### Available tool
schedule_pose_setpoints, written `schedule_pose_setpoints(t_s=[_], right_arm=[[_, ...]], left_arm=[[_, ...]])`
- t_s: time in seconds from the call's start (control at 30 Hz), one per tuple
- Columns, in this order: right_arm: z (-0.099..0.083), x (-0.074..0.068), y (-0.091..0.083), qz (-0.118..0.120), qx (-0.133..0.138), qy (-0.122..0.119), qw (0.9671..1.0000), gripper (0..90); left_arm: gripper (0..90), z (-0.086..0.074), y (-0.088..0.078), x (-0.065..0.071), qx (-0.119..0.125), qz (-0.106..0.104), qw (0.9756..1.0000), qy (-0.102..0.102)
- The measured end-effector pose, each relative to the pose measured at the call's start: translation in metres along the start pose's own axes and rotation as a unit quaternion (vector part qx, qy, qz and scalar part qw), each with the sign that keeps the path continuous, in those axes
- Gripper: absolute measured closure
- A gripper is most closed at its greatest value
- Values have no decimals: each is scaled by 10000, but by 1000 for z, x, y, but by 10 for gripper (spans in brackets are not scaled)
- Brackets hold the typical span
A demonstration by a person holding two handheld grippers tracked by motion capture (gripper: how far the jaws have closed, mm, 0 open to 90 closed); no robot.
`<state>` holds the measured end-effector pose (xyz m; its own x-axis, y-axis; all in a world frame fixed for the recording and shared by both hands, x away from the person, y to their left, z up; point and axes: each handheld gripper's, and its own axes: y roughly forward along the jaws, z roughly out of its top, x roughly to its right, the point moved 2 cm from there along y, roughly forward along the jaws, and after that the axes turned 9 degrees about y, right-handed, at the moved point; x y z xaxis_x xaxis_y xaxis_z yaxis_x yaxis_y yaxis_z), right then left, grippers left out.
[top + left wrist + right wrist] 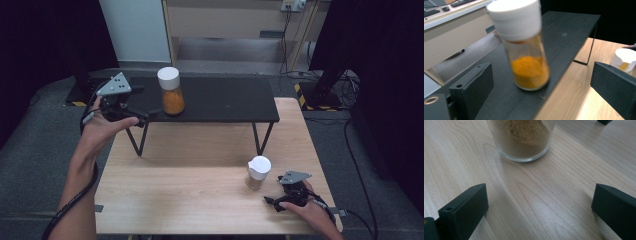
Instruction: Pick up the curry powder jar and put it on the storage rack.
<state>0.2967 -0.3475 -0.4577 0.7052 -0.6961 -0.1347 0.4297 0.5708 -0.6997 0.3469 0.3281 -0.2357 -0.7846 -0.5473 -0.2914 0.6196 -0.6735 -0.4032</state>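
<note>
Standing upright on the black shelf (220, 102), orange-powder jar (527, 47) with white cap sits ahead of the left gripper (142, 116), centred between its spread jaws, untouched, nothing between. Shelf rests on the wooden table (200, 200). Brown-powder jar (258, 172) stands just ahead of the right gripper (272, 202), jaws spread wide, empty, bare wood between them.
</note>
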Motion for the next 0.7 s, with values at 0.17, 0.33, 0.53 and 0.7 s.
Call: schedule_pose_setpoints(t_s=[0.17, 0.33, 0.53, 0.7], right_arm=[[0, 0, 0, 0, 0, 1, 10000, 15], [0, 0, 0, -1, 0, -1, 10000, 15], [0, 0, 0, -2, -1, 0, 10000, 15], [0, 0, 0, -3, 0, -2, 10000, 14]], left_arm=[[33, -16, 4, 31, -27, -38, 9999, 92], [32, -33, 18, 63, -186, -156, 9997, 60], [34, -55, 42, 96, -412, -355, 9985, -9], [34, -73, 63, 114, -593, -541, 9966, -173]])
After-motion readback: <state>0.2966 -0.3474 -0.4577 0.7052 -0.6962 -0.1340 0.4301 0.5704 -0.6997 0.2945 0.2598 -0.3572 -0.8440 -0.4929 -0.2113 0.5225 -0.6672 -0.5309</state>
